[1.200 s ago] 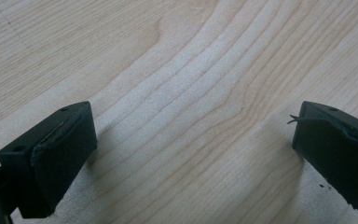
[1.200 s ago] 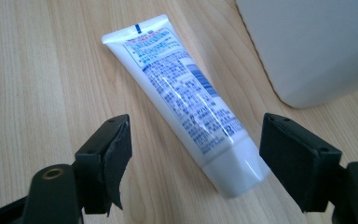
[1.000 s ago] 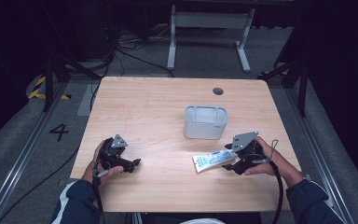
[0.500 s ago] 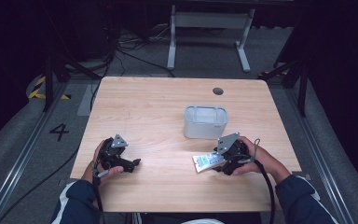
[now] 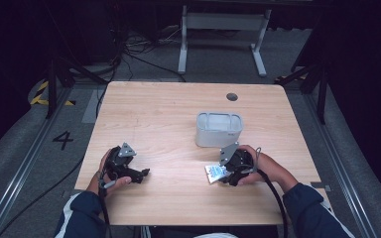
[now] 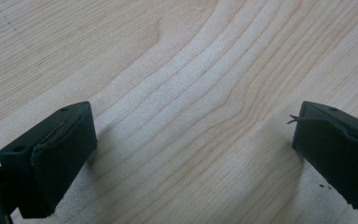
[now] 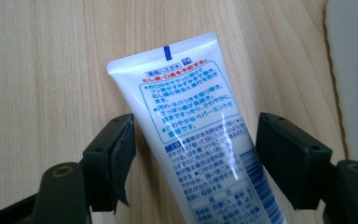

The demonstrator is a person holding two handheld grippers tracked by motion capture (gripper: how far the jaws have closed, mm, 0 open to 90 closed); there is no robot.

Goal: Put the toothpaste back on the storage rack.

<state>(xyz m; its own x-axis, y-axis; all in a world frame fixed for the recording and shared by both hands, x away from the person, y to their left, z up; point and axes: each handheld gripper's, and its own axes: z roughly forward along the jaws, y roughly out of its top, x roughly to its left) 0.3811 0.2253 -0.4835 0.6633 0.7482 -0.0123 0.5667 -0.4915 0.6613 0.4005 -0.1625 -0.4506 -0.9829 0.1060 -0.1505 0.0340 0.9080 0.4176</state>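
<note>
Pale wood of the table (image 5: 178,114) lies bare between our left gripper (image 6: 191,154) and its jaws, which stand wide apart and hold nothing, near the table's near-left edge. Open room spans between the tongs. Our right gripper (image 7: 196,154) straddles the white tube (image 7: 191,121); jaws have just been closing, one pad at its edge, no grip. The grey bin (image 5: 219,130) sits just beyond.

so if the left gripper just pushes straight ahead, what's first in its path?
Likely nothing: the left gripper, jaws open, shows bare table ahead. It points toward the tube, but that lies well off.
</note>
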